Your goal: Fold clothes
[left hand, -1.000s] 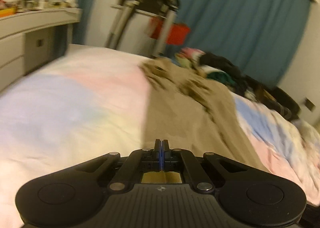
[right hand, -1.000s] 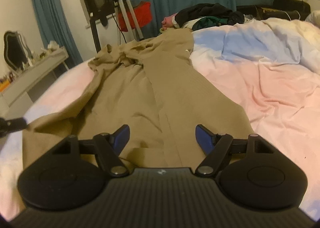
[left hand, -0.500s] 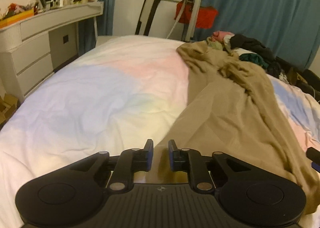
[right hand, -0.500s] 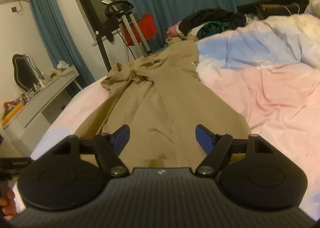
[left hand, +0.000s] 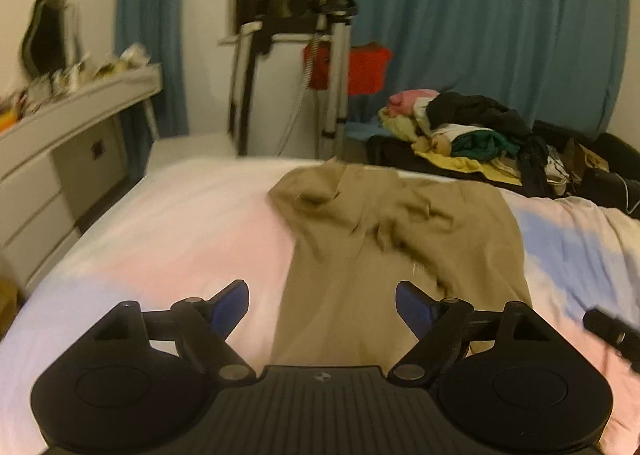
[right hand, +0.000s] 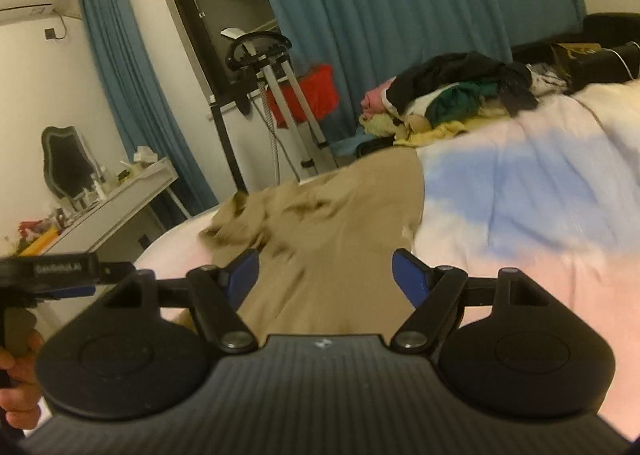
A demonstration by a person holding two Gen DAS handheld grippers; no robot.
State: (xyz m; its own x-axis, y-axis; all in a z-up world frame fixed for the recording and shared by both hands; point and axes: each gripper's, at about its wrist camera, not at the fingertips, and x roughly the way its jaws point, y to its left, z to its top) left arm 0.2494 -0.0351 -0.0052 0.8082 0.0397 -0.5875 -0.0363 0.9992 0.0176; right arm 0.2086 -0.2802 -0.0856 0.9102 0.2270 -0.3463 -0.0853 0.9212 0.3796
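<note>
Both the left gripper and right gripper are spread wide, holding nothing, so the rumpled trousers could easily fold crooked.

The room is dim and warm, with a yellowish cast over the pale bed and walls; I cannot tell where the light comes from. Shadows are soft. Both views bow hard at the edges, corners gone black. Motion blur smears the dresser at left and the bedding's right edge; the curtains look grainy.
</note>
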